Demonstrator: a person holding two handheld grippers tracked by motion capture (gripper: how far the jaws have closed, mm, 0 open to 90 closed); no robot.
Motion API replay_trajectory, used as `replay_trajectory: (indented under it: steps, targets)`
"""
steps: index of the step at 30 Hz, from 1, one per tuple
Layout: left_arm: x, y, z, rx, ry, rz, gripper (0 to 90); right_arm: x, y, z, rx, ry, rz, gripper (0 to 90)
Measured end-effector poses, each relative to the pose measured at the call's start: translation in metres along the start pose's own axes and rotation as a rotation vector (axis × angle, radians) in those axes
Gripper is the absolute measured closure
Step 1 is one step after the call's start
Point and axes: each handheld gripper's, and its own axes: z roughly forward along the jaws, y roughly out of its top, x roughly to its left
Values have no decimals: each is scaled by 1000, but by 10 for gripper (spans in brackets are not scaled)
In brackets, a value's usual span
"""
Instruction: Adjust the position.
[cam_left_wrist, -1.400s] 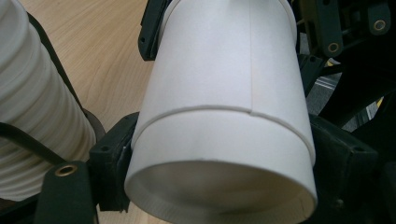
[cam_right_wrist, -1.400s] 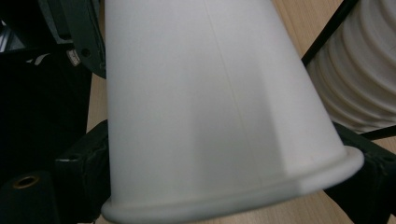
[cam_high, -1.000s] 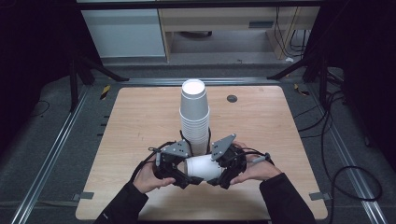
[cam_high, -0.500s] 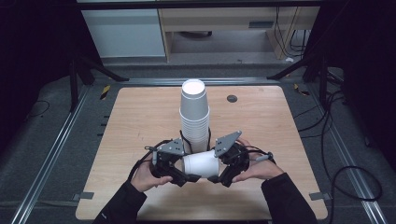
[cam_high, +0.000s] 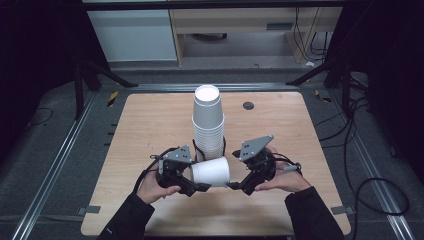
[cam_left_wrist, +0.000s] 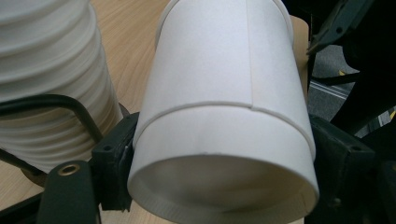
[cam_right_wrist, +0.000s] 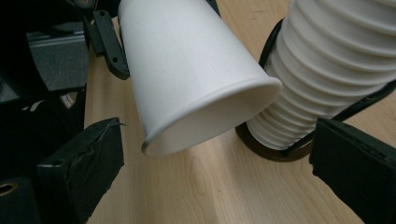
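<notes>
A tall stack of white paper cups (cam_high: 208, 120) stands upright at the middle of the wooden table (cam_high: 150, 125). One white cup (cam_high: 210, 171) lies level just in front of the stack, above the table. My left gripper (cam_high: 194, 183) is shut on its base end, and in the left gripper view the two black jaws press its sides (cam_left_wrist: 229, 163). The cup's mouth (cam_right_wrist: 210, 116) points toward my right gripper (cam_high: 239, 186). That gripper (cam_right_wrist: 219, 163) stands open a little to the right of the cup, touching nothing.
A black wire ring (cam_right_wrist: 275, 149) holds the foot of the stack. A small dark disc (cam_high: 248, 105) lies at the back right of the table. Metal rails (cam_high: 60, 150) run along both sides of the table, and cabinets stand behind it.
My right gripper has drawn back to the right and slightly up, off the cup's mouth end. The cup stays in my left gripper, which has hardly moved.
</notes>
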Motion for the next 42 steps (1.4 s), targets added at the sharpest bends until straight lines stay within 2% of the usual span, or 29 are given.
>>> replay_trajectory:
  steps: [5,7,11,15,18,19,22,25,32,42]
  targets:
    - [0,1,-5,-35,-1,-9,211,-2,-12,-12,-57,-12,49,36]
    - [-1,1,-8,-52,-4,-9,211,-1,-15,-13,-64,-11,50,36]
    - [-2,2,-9,-63,-8,-8,211,2,-28,-17,-84,-11,84,37]
    - [-4,4,-7,-74,-14,-1,211,6,-36,-21,-128,-12,109,44]
    - [-6,5,-7,-79,-20,2,211,7,-40,-23,-165,4,129,48]
    - [-6,6,-6,-83,-20,3,211,9,-41,-22,-172,18,131,46]
    - [-7,6,-6,-91,-25,6,211,9,-42,-23,-174,18,133,46]
    - [-8,7,-5,-100,-33,11,211,9,-43,-23,-211,41,151,51]
    - [-12,9,-1,-117,-63,26,210,11,-47,-17,-235,81,167,51]
    - [-17,11,4,-119,-106,48,210,15,-45,-8,-221,109,151,47]
